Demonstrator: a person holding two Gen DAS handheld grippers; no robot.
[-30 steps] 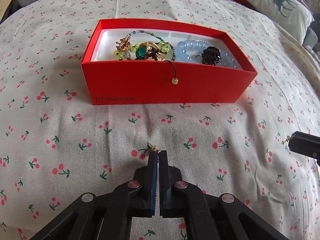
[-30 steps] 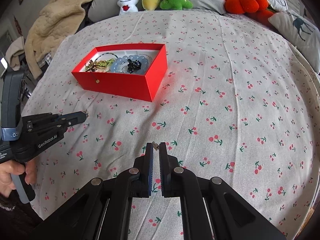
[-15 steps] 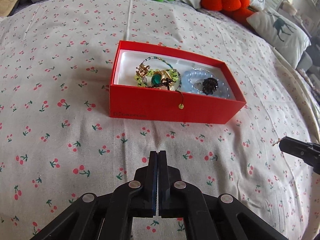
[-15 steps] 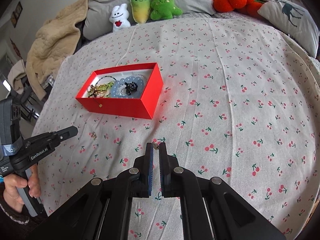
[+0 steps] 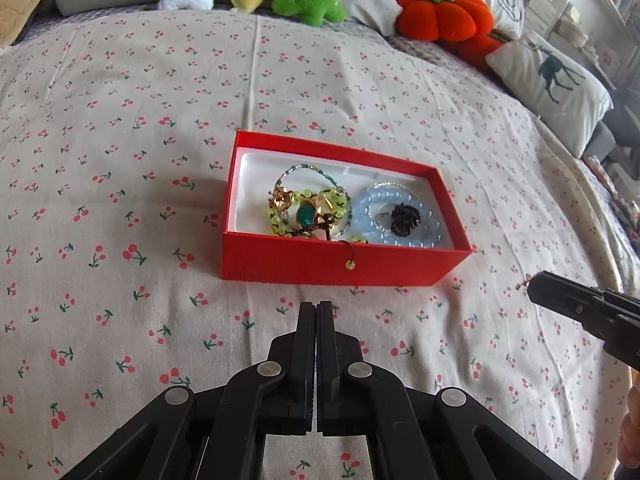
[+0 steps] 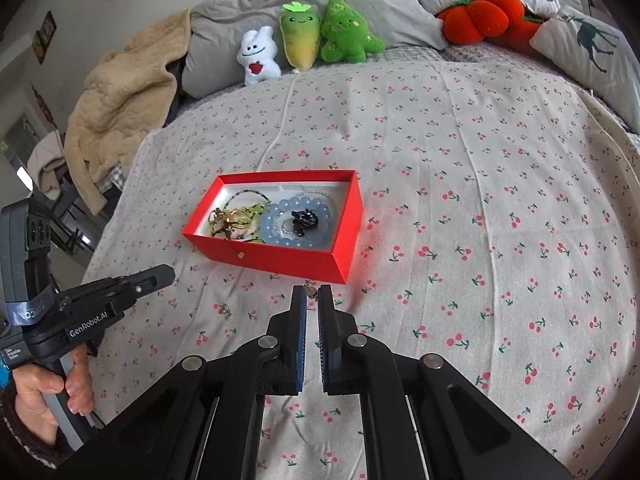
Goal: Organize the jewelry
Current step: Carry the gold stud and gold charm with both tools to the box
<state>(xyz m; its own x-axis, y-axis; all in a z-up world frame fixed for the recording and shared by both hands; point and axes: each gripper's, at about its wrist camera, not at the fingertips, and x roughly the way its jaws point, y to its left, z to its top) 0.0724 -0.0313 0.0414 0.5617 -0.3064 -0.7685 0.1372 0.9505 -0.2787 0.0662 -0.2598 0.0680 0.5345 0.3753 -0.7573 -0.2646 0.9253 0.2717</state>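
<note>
A red box (image 5: 344, 268) (image 6: 280, 258) lies on the cherry-print bedspread and holds a green bead necklace (image 5: 308, 208), a pale blue bead bracelet (image 5: 400, 216) and a black piece (image 5: 404, 218). One bead (image 5: 350, 265) hangs over the box's front wall. My left gripper (image 5: 316, 306) is shut and empty, raised in front of the box. My right gripper (image 6: 312, 291) is shut on a small gold earring (image 6: 310, 290) at its tips, just in front of the box. It also shows in the left wrist view (image 5: 536, 280). Another small gold piece (image 6: 223, 310) lies on the sheet.
Plush toys (image 6: 304, 40) and an orange pumpkin cushion (image 6: 480, 16) line the bed's head. A deer-print pillow (image 5: 548, 76) lies at the right. A beige blanket (image 6: 120, 100) hangs at the left edge.
Both grippers have risen and pulled back from the sheet. The left gripper no longer has the small gold piece at its tips; that piece lies on the sheet. The right keeps its earring.
</note>
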